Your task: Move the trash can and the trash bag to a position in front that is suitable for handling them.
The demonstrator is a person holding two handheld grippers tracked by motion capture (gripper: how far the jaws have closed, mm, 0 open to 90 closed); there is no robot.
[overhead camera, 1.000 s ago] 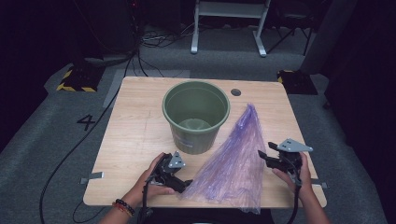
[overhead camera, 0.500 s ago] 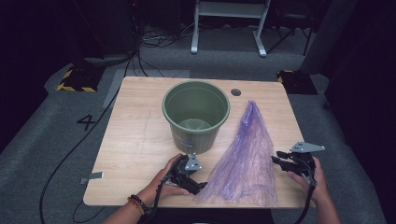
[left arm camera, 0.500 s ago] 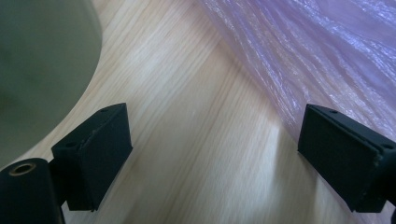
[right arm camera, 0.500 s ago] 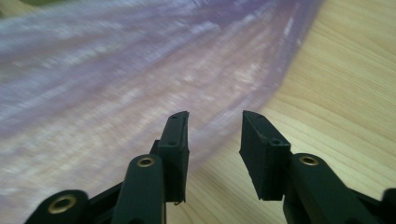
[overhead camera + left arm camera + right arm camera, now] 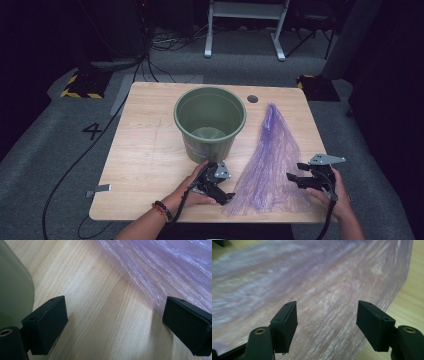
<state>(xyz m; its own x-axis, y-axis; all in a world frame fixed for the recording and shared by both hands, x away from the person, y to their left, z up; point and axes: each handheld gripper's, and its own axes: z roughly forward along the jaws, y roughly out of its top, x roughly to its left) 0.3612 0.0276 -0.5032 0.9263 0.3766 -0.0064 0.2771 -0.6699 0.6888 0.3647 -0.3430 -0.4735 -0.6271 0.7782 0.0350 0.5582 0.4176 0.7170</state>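
Both claws open, left claw (image 5: 226,196) & right claw (image 5: 295,178) flanking the purple bag's (image 5: 270,165) wide end, prob to spread it for the green bin (image 5: 210,122).

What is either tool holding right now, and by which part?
Nothing is held. The left tool is open beside the purple bag's edge; the right tool is open over the bag, jaws apart.

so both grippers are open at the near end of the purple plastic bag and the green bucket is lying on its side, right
Not quite: the round green plastic bucket stands upright, mouth up, as the high view shows. The rest holds: the left gripper and right gripper are both open at the near end of the crinkled purple plastic bag.
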